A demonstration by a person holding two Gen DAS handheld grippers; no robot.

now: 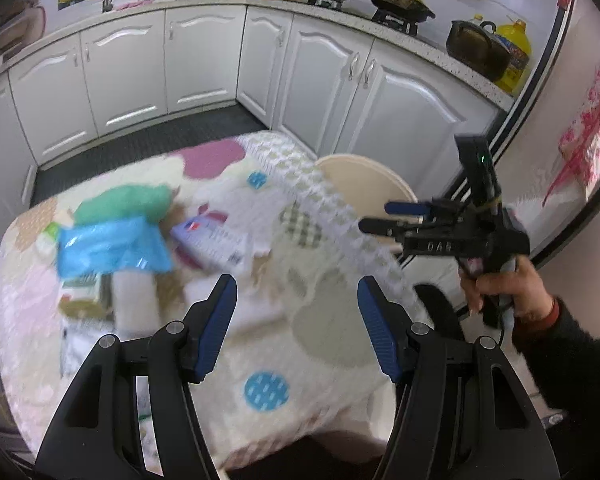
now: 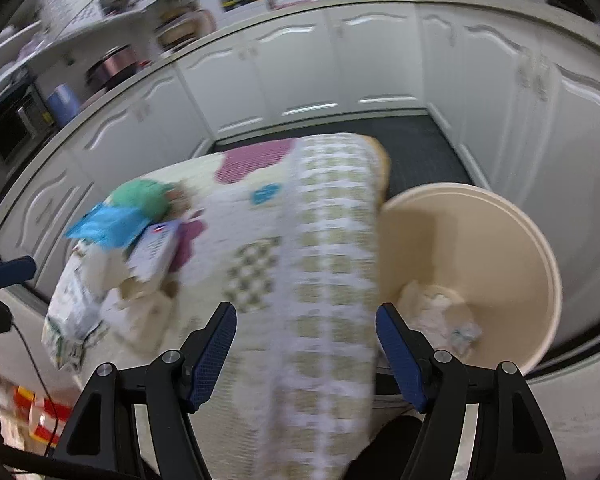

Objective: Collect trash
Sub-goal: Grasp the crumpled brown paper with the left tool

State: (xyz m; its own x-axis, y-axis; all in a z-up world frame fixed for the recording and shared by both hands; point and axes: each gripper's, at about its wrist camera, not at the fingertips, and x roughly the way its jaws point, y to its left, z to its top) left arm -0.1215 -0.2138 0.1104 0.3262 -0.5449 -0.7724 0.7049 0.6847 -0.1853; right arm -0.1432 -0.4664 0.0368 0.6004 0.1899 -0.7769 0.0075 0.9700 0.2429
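Note:
A pile of trash lies on the left side of a cloth-covered table (image 1: 324, 320): a blue plastic packet (image 1: 112, 248), a green crumpled bag (image 1: 128, 200), a purple-and-white box (image 1: 212, 244) and white packaging (image 1: 136, 304). The pile also shows in the right wrist view, with the blue packet (image 2: 104, 224) and the box (image 2: 156, 252). A cream bin (image 2: 512, 256) stands at the table's right end with crumpled white trash (image 2: 440, 312) inside. My left gripper (image 1: 296, 328) is open and empty above the table's near side. My right gripper (image 2: 306, 344) is open and empty over the table's right edge; it shows in the left wrist view (image 1: 380, 216).
White kitchen cabinets (image 1: 204, 64) run round the back and right. Pots and a yellow oil bottle (image 1: 512, 56) stand on the counter. A dark floor mat (image 2: 420, 148) lies between table and cabinets. The checked tablecloth (image 2: 328, 280) hangs over the table edge next to the bin.

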